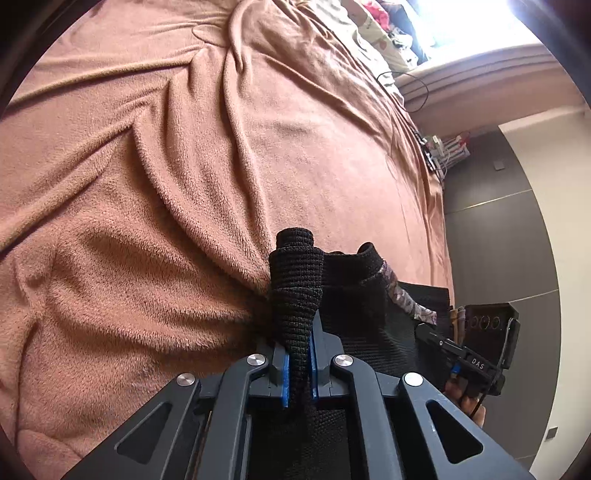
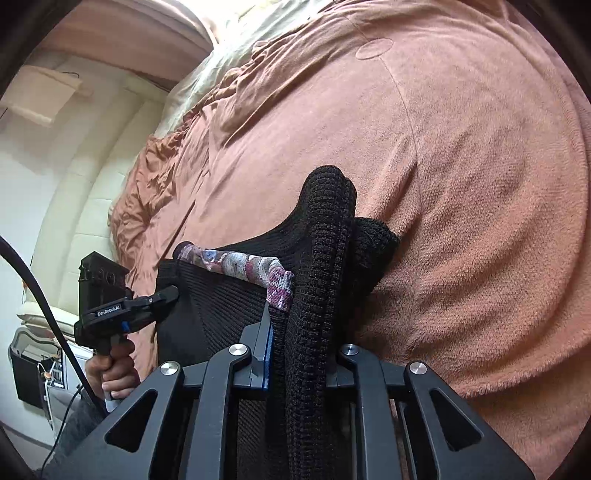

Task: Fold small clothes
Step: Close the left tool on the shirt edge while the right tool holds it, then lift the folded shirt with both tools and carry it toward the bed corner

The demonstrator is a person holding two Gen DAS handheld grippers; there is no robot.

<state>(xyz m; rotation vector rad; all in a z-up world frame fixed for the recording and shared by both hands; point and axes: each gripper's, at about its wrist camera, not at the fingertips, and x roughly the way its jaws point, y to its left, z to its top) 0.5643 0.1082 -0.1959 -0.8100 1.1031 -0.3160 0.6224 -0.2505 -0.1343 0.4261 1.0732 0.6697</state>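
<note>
A small black knit garment (image 1: pixel 354 295) with a purple-and-white patterned trim (image 1: pixel 406 301) hangs stretched between my two grippers above the bed. My left gripper (image 1: pixel 299 347) is shut on one bunched corner of it, the cloth pinched between the blue pads. In the right wrist view my right gripper (image 2: pixel 304 332) is shut on the opposite corner of the garment (image 2: pixel 321 240), whose trim (image 2: pixel 240 262) runs left towards the left gripper (image 2: pixel 171 293), held by a hand (image 2: pixel 114 365). The right gripper (image 1: pixel 432 332) shows at the right of the left wrist view.
A wrinkled salmon fleece blanket (image 1: pixel 184 166) covers the bed under the garment. Cream bedding (image 2: pixel 221 66) and a clothes pile (image 1: pixel 376 18) lie at the far end. A black cable (image 1: pixel 417 85) runs off the bed edge. Dark floor (image 1: pixel 498 240) lies beside the bed.
</note>
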